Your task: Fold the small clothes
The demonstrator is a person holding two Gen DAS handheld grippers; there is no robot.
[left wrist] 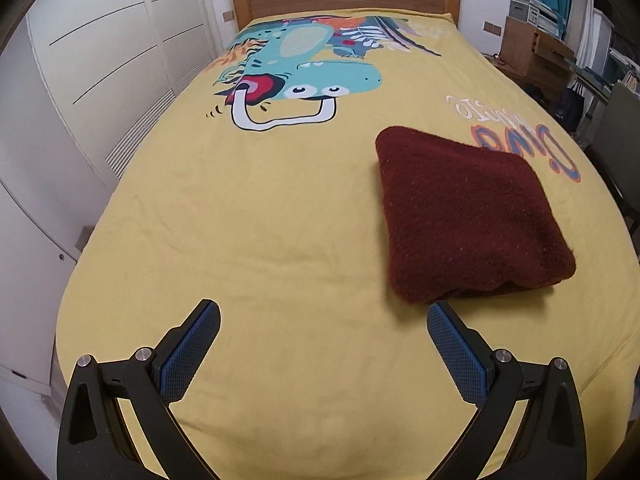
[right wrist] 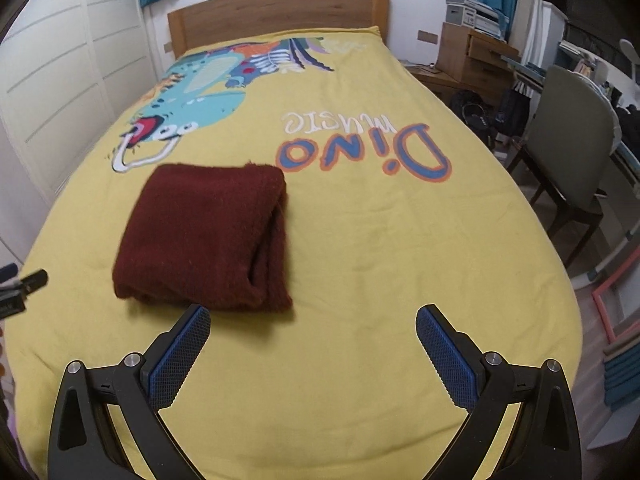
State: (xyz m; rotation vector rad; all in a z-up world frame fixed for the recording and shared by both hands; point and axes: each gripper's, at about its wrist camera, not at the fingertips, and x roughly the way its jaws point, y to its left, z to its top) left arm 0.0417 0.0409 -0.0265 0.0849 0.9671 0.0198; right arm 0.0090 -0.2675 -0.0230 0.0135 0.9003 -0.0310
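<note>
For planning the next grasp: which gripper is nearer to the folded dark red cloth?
Roughly equal. The dark red cloth lies ahead-right of the open left gripper and ahead-left of the open right gripper, between them.

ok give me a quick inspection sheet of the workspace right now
surface: yellow dinosaur-print bedspread, smooth
job's things: dark red fuzzy garment, folded into a thick square, lying alone
clutter: nothing seen on the bed
grippers: left gripper and right gripper both open, holding nothing, near the garment's front edge
cables: nothing seen
surroundings: wooden headboard, white wardrobe, grey chair, cluttered desk
</note>
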